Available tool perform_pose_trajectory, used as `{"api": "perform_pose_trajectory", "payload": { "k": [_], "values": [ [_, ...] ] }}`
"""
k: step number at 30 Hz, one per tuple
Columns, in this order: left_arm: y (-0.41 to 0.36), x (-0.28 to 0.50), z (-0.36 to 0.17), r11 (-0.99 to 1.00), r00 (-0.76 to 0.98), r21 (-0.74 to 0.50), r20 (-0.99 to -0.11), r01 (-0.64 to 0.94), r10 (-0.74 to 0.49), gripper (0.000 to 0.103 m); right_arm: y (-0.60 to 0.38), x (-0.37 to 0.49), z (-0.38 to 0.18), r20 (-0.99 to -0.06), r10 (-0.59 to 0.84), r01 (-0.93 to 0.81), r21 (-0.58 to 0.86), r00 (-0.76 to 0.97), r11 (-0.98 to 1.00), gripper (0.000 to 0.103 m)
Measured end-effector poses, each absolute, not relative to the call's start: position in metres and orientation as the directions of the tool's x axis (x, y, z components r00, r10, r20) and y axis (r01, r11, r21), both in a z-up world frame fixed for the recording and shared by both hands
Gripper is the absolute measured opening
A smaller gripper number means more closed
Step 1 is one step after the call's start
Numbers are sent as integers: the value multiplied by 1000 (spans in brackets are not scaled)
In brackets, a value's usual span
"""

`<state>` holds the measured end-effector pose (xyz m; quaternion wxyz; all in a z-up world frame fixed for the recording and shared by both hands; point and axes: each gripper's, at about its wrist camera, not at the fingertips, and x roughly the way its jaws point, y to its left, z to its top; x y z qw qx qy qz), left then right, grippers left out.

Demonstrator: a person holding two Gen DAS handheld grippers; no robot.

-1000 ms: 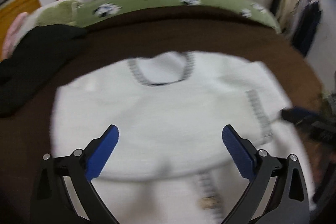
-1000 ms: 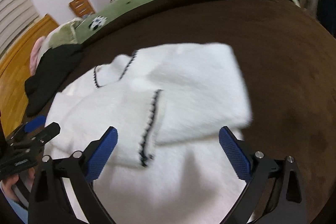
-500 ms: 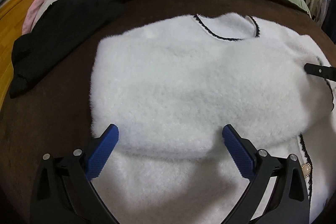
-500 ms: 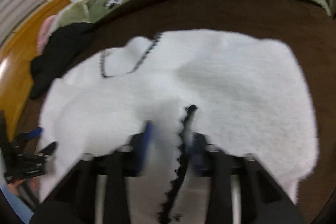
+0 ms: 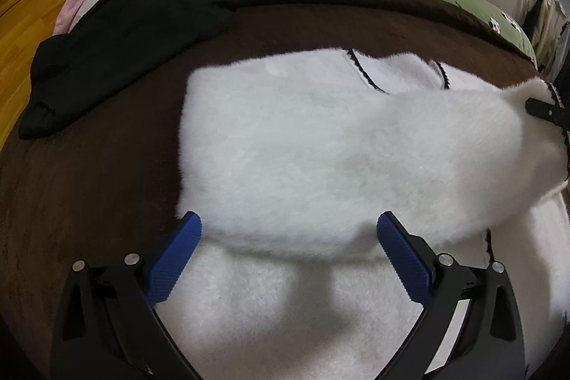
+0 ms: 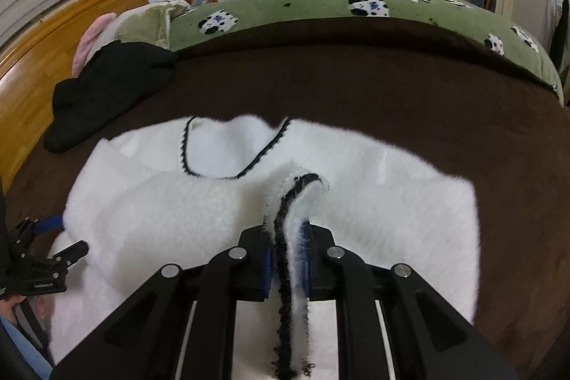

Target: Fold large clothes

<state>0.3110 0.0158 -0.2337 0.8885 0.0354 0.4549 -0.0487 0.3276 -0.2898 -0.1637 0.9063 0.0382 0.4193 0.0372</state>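
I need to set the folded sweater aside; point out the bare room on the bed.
Bare brown blanket runs between the white sweater and the green cow-print quilt, and continues to the sweater's right. Another strip lies left of it. The black garment crowds the far left.

Fluffy white sweater (image 5: 320, 145) with black-trimmed neckline, lying partly folded on a brown blanket (image 5: 89, 184), one trimmed edge raised
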Motion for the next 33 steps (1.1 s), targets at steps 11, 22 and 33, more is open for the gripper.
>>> {"api": "perform_pose_trajectory", "payload": {
  "k": [11,22,33],
  "values": [
    [24,317,-267,993,520,-49,-849,110,-100,98,-308,335,-228,-827,55,58,105,560,993,28],
    [21,318,-267,993,516,-45,-851,107,-94,98,-309,336,-226,-832,46,48,87,552,995,35],
    [14,309,-208,993,558,-40,-824,108,-94,96,-289,289,-150,-759,25,2,35,651,999,64]
  ]
}}
